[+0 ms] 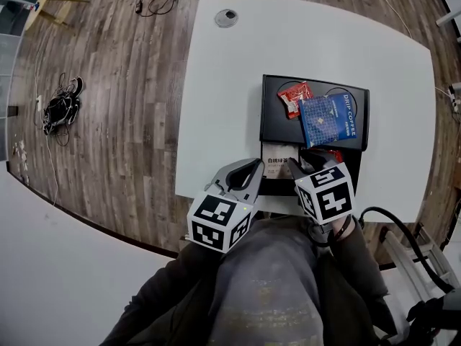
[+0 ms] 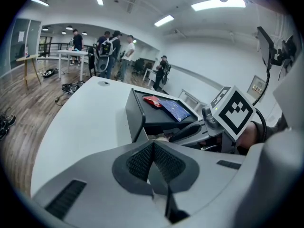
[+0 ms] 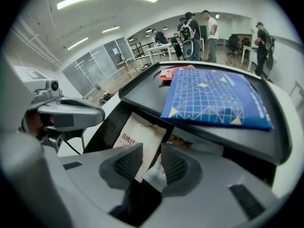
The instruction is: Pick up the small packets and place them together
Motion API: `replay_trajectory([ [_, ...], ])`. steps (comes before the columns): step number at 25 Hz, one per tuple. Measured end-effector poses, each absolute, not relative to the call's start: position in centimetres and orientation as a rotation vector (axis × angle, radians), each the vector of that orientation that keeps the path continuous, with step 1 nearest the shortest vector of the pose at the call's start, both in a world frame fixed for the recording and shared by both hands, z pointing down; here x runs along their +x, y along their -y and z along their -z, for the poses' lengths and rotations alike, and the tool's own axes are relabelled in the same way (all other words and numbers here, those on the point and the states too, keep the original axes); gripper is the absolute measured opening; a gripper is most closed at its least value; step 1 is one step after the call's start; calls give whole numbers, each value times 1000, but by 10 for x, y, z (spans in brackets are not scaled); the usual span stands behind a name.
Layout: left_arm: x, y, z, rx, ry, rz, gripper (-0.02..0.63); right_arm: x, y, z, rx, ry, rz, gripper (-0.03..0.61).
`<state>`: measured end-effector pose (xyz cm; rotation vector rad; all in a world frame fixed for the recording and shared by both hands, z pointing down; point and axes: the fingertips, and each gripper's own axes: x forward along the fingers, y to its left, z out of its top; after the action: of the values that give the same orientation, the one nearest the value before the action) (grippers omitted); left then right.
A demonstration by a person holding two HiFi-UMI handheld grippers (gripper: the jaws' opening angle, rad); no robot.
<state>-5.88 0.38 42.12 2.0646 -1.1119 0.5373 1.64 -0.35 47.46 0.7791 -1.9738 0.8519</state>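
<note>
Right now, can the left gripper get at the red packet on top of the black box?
Probably yes. The red packet lies uncovered on top of the black box, toward its left. The left gripper is at the near edge, jaws shut; the right gripper sits lower, round the white packet.

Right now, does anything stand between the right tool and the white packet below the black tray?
Nothing visible does: the white packet lies between the right tool's parted jaws, one corner reaching in between the pads.
</note>
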Motion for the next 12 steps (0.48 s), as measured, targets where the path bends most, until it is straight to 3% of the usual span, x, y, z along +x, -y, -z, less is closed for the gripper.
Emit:
replay_trajectory([
  [12,-62,-4,-422,2059,1099,-500,-8,6,6,-473,762,2008,-1006,120],
])
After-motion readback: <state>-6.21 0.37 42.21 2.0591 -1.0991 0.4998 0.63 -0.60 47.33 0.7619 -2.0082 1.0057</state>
